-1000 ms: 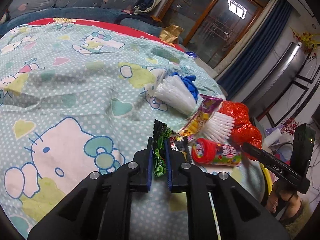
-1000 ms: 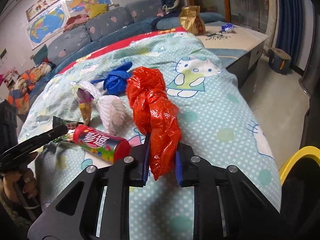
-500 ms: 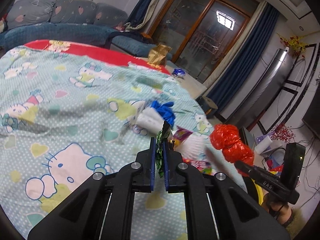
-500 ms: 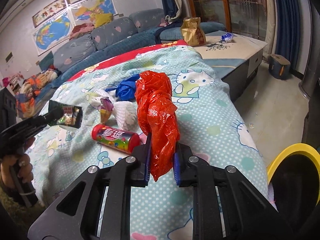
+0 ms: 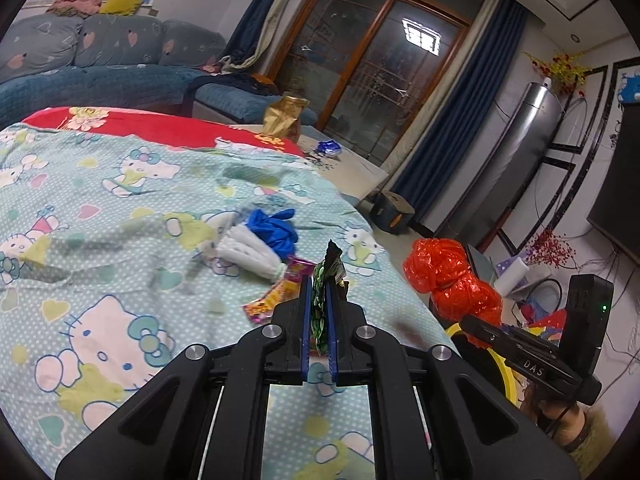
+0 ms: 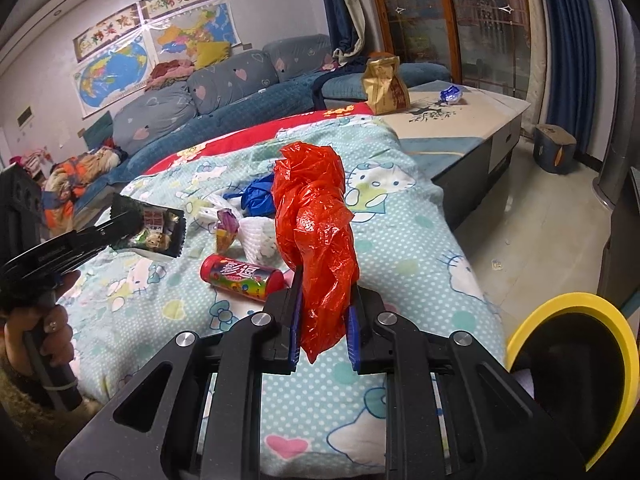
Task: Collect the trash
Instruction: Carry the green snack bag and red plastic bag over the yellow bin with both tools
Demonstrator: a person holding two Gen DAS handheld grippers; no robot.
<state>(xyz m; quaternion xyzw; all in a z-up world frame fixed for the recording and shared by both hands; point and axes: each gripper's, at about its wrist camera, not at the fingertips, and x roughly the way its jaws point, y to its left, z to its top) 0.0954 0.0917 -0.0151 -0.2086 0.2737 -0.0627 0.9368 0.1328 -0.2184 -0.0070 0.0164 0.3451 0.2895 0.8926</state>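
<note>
Above the cartoon-cat bedspread (image 5: 120, 208) we hold both tools clear of the cloth, higher than a second ago, when the left gripper (image 5: 319, 304) sat low among the litter and the right gripper (image 6: 322, 312) hung just over the red candy tube (image 6: 244, 274). Our left gripper's jaws are nearly together, pinching a green-and-black snack wrapper (image 5: 322, 300) that stands up between the blue pads (image 5: 306, 320). It has come off the bed since the earlier frame and, in the right wrist view, now hangs in the air at the left. Our right gripper's jaws stand narrow too, clamped on the lower part of a crumpled red plastic bag (image 6: 316, 240), which rises above the fingers; it was already gripped a second ago and has risen with the tool.

On the bedspread lie the candy tube, a yellow-and-pink wrapper (image 5: 276, 294), two white foam nets (image 5: 250, 250), and a crumpled blue glove (image 5: 274, 230) touching the farther net. None of these has shifted.

At the bed's near corner, a bin with a yellow rim (image 6: 560, 312) stands on the floor, showing more of itself than before; its inside is dark and we cannot tell what it holds. On the low cabinet (image 6: 472, 120) beyond the bed stand a gold paper bag (image 6: 384, 86) and a small blue wrapper (image 6: 452, 94).
</note>
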